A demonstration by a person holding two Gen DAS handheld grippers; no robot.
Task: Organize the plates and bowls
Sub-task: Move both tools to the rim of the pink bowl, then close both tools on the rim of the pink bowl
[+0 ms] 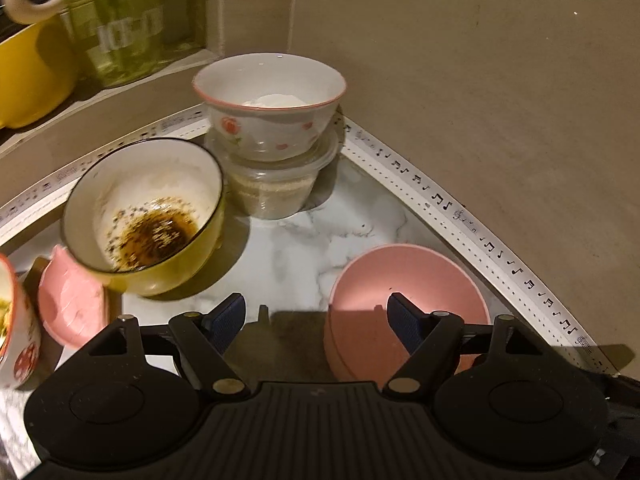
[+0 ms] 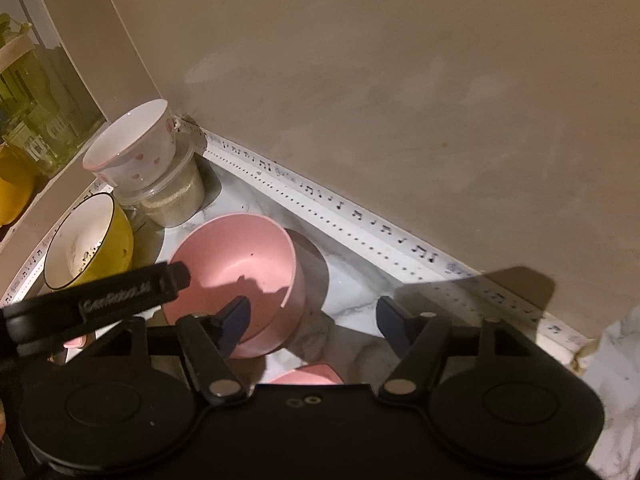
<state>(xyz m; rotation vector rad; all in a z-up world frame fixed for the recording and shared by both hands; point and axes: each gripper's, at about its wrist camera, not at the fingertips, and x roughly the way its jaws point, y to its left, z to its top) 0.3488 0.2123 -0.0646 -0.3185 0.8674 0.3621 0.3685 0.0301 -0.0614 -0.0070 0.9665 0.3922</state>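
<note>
Right wrist: pink bowl (image 2: 236,264) beside jaws.

Pink bowl (image 1: 404,280) upright, empty, near counter's right edge. Yellow bowl (image 1: 144,216) tilted, brown residue inside, toward back-left. White floral bowl (image 1: 270,104) stacked atop clear container (image 1: 276,188), back corner.

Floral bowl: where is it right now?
The floral bowl sits on a clear lidded container in the counter's back corner, behind the yellow bowl; upper left in the right wrist view.
</note>
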